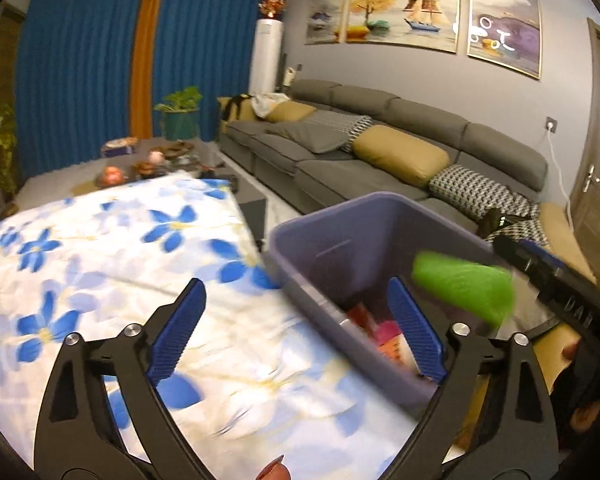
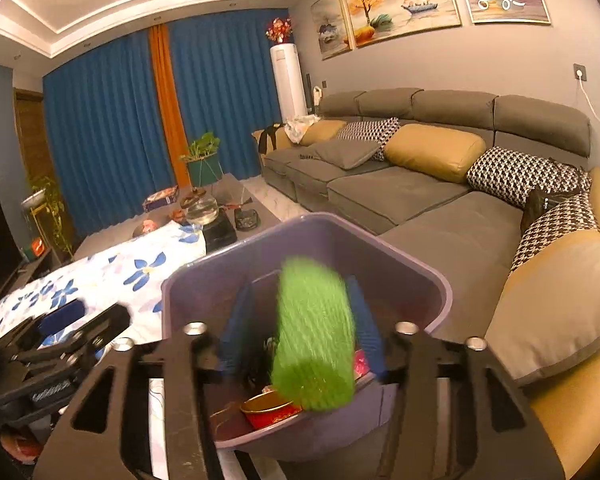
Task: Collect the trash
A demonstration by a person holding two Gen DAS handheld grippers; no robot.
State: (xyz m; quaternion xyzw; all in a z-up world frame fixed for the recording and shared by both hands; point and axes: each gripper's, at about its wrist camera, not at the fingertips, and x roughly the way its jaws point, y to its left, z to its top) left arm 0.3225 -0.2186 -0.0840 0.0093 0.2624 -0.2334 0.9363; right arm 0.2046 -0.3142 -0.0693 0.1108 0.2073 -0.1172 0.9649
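Hovering over: the purple bin (image 2: 380, 248), where the right gripper (image 2: 300, 332) hangs above the open mouth, tilted downward into it.
Green piece: a bright green trash item (image 2: 314, 340), soft-looking with a ribbed or fibrous surface, roughly a rounded block; motion blur hides finer detail.
Right gripper state: the blue pads (image 2: 364, 320) stand spread on either side of the green item; whether they touch it cannot be told through the blur.
Green piece from the left wrist view: the same green trash item (image 1: 464, 286) sits over the far right part of the bin, beside the black body of the right gripper (image 1: 548, 280).
Bin: smooth plastic, rounded-square rim (image 1: 332, 216), tapering walls.
Bin contents: a red and gold round tin (image 2: 270, 410) near the bottom, plus pink and orange packaging (image 1: 388, 340) that is partly hidden.
Left gripper: the left gripper (image 1: 296, 320) is spread wide with nothing between its ridged blue pads (image 1: 178, 332), held level, one finger over the cloth and the other over the bin's mouth.
Cloth: a white tablecloth (image 1: 100, 280) printed with blue flowers, lightly creased, its edge touching the bin's left side.
Background: a grey fabric sofa (image 2: 420, 196) with mustard and houndstooth cushions.
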